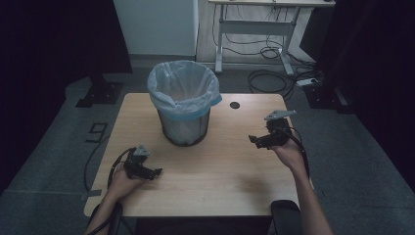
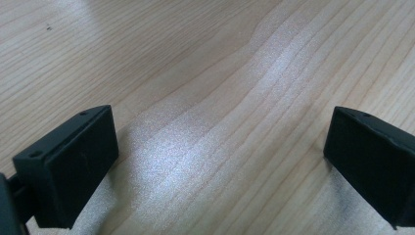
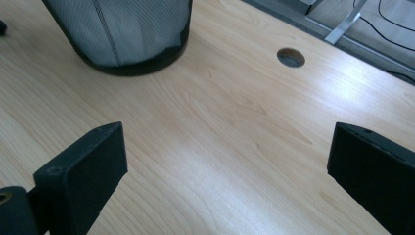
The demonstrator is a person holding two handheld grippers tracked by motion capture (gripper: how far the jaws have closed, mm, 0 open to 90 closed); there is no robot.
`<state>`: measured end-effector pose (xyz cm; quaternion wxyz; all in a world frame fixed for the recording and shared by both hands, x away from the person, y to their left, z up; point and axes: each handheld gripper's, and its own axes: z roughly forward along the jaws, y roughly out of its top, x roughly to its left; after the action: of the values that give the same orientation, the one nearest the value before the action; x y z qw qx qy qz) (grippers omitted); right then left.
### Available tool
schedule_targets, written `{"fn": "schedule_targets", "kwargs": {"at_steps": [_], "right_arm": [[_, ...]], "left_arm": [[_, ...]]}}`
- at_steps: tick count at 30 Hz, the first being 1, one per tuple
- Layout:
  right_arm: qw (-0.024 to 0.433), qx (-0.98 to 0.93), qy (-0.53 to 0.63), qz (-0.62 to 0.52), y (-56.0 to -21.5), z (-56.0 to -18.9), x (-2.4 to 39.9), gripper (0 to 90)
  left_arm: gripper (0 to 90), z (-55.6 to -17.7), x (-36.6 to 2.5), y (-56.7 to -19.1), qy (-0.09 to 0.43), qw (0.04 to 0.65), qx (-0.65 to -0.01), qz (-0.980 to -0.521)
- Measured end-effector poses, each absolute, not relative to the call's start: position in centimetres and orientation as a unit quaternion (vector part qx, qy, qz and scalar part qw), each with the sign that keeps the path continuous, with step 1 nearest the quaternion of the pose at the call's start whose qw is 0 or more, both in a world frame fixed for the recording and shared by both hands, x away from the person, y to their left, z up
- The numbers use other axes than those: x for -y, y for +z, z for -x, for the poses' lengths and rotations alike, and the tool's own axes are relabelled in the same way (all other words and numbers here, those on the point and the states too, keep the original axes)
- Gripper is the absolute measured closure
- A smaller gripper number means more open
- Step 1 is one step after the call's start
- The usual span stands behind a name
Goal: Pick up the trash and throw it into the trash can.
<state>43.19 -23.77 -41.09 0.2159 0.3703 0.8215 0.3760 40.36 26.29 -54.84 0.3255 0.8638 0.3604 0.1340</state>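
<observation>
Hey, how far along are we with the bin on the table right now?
Done: the bin stands upright on the table with a bag folded over its rim. In hand: nothing. The left tongs and the right tongs are both open and empty, apart from the bin, over bare wood. Left: any handling of the bin or bag looks not yet begun.

One bin, one liner, two hand-held grippers.

Black mesh bin, white-lined, stands upright mid-table.
</observation>
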Motion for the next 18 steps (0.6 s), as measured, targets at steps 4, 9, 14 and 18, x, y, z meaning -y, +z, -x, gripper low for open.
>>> {"fn": "schedule_targets", "kwargs": {"at_steps": [4, 9, 14, 18], "right_arm": [[0.214, -0.822, 0.374, -0.372, -42.0, -42.9, 24.0, 0.9], [0.211, -0.822, 0.369, -0.379, -43.9, -42.3, 24.3, 0.9], [0.208, -0.819, 0.366, -0.389, -45.6, -41.9, 24.8, 0.9], [0.209, -0.817, 0.365, -0.394, -46.4, -41.7, 25.0, 0.9]], "left_arm": [[0.0, -40.4, -26.3, -54.8, 0.134, 0.325, -0.361, -0.864], [0.0, -40.3, -26.3, -54.8, 0.133, 0.326, -0.361, -0.863], [0.0, -40.3, -26.3, -54.8, 0.133, 0.325, -0.361, -0.864], [0.0, -40.3, -26.3, -54.8, 0.133, 0.325, -0.361, -0.864]]}}
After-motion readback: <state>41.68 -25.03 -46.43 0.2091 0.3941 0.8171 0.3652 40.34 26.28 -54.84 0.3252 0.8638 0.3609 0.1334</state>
